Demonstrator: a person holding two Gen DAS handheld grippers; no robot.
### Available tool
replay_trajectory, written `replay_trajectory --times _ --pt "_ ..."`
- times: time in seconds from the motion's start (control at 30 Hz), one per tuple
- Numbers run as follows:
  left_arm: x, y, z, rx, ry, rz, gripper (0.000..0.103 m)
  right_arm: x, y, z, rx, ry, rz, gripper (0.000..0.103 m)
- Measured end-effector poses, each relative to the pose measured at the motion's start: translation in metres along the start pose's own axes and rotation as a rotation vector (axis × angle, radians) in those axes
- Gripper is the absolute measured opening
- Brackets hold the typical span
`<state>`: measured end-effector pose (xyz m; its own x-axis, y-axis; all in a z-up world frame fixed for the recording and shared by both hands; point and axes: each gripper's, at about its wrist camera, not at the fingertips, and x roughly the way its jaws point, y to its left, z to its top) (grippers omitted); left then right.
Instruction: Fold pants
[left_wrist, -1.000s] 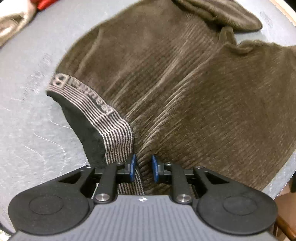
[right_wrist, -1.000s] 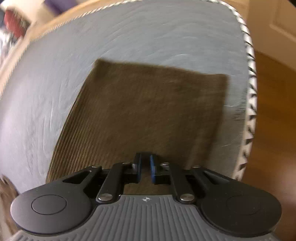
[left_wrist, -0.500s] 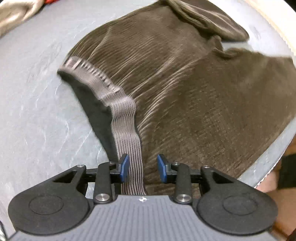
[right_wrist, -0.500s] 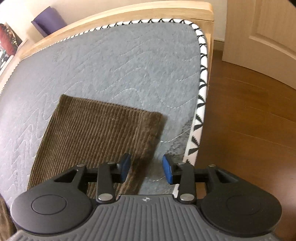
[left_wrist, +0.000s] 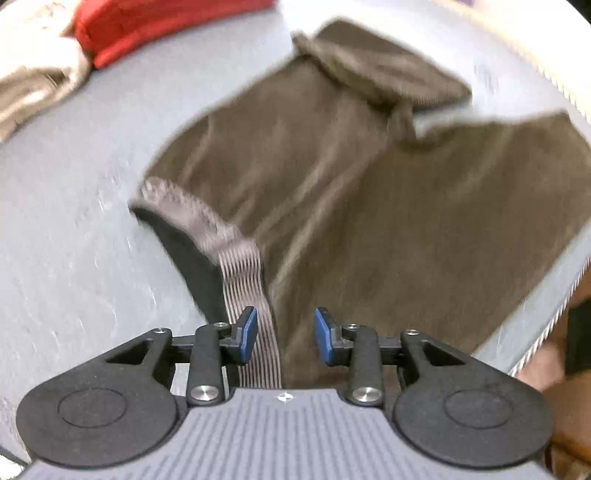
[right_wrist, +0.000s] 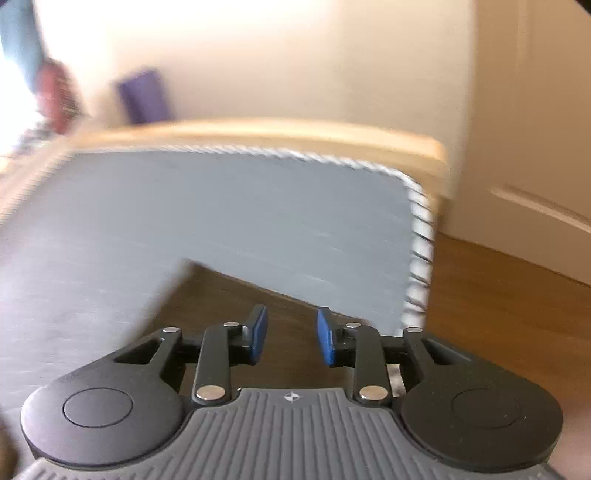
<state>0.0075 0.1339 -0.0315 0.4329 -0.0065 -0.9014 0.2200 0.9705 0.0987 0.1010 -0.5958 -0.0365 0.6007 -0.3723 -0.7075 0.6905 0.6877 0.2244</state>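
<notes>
The left hand-held gripper (left_wrist: 283, 335) stands with its jaws apart and grips nothing; the striped waistband (left_wrist: 242, 271) of the pants (left_wrist: 332, 192) runs between the blue pads (left_wrist: 248, 331) without being pinched. The right hand-held gripper (right_wrist: 291, 335) is likewise spread and empty, and hangs over the end of one pants leg (right_wrist: 236, 295), near the corner of the bed (right_wrist: 258, 206). The pants lie on the grey bed cover: in the left view the waist end is nearest, the body of the garment spreads away from it, and one leg appears doubled back on itself at the far side, though motion blur hides the detail. Judged from this layout, the task is at an early to middle stage: the garment is roughly spread, with no compact fold formed yet. What remains is to bring the legs together, fold lengthwise, then fold across. A red cloth (left_wrist: 155, 26) and a beige cloth (left_wrist: 33, 77) lie well apart from the pants.
</notes>
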Motion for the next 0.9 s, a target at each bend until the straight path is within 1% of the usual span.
replay_trajectory --times 0.07,0.13,0.17,0.2,0.23,0.3,0.33,0.37,0.43,0.47,0.5,0.53,0.57,0.6,0.67,0.7,0.73,0.77,0.8,0.83,0.9 --pt "-0.009 -0.004 0.014 -0.022 -0.074 0.019 0.048 -0.016 0.029 -0.002 -0.061 -0.024 0.126 0.035" --pt "-0.020 -0.010 0.027 -0.051 -0.153 0.046 0.056 -0.034 0.064 -0.009 -0.170 -0.060 0.233 0.035" --pt "-0.027 -0.012 0.035 -0.068 -0.194 0.053 0.057 -0.044 0.081 -0.014 -0.231 -0.080 0.274 0.035" --pt "-0.034 -0.013 0.042 -0.087 -0.227 0.056 0.061 -0.052 0.098 -0.020 -0.294 -0.100 0.315 0.035" --pt "-0.042 -0.014 0.050 -0.111 -0.260 0.060 0.067 -0.063 0.116 -0.028 -0.361 -0.123 0.366 0.035" --pt "-0.055 -0.020 0.062 -0.169 -0.332 0.070 0.074 -0.081 0.147 -0.043 -0.462 -0.155 0.472 0.035" --pt "-0.060 -0.022 0.068 -0.191 -0.362 0.073 0.075 -0.089 0.163 -0.051 -0.505 -0.158 0.533 0.035" --pt "-0.062 -0.024 0.074 -0.207 -0.387 0.079 0.075 -0.097 0.179 -0.060 -0.542 -0.152 0.595 0.035" --pt "-0.065 -0.027 0.085 -0.238 -0.417 0.078 0.075 -0.105 0.205 -0.072 -0.579 -0.128 0.679 0.035" --pt "-0.064 -0.029 0.090 -0.255 -0.418 0.082 0.075 -0.110 0.218 -0.078 -0.587 -0.101 0.708 0.040" --pt "-0.062 -0.029 0.095 -0.273 -0.415 0.089 0.075 -0.113 0.233 -0.084 -0.592 -0.066 0.738 0.047" --pt "-0.059 -0.029 0.099 -0.295 -0.409 0.091 0.075 -0.113 0.247 -0.089 -0.596 -0.032 0.768 0.050" --pt "-0.055 -0.028 0.104 -0.322 -0.395 0.081 0.075 -0.110 0.257 -0.093 -0.597 -0.015 0.783 0.056" --pt "-0.054 -0.025 0.106 -0.349 -0.384 0.068 0.074 -0.107 0.270 -0.096 -0.601 -0.003 0.785 0.059" --pt "-0.045 -0.024 0.114 -0.386 -0.350 0.067 0.052 -0.097 0.290 -0.099 -0.605 0.023 0.762 0.058" --pt "-0.042 -0.023 0.116 -0.387 -0.337 0.070 0.033 -0.087 0.300 -0.099 -0.594 0.049 0.753 0.056" --pt "-0.037 -0.024 0.119 -0.386 -0.332 0.072 0.025 -0.076 0.307 -0.100 -0.585 0.073 0.745 0.051" --pt "-0.035 -0.025 0.122 -0.387 -0.333 0.068 0.024 -0.066 0.315 -0.100 -0.585 0.095 0.732 0.031" --pt "-0.032 -0.026 0.125 -0.385 -0.337 0.058 0.024 -0.058 0.322 -0.105 -0.588 0.116 0.718 0.012" --pt "-0.030 -0.027 0.125 -0.380 -0.340 0.050 0.024 -0.045 0.328 -0.104 -0.584 0.135 0.697 0.008" --pt "-0.019 -0.034 0.131 -0.352 -0.330 0.064 0.024 -0.027 0.338 -0.111 -0.576 0.160 0.668 0.007"
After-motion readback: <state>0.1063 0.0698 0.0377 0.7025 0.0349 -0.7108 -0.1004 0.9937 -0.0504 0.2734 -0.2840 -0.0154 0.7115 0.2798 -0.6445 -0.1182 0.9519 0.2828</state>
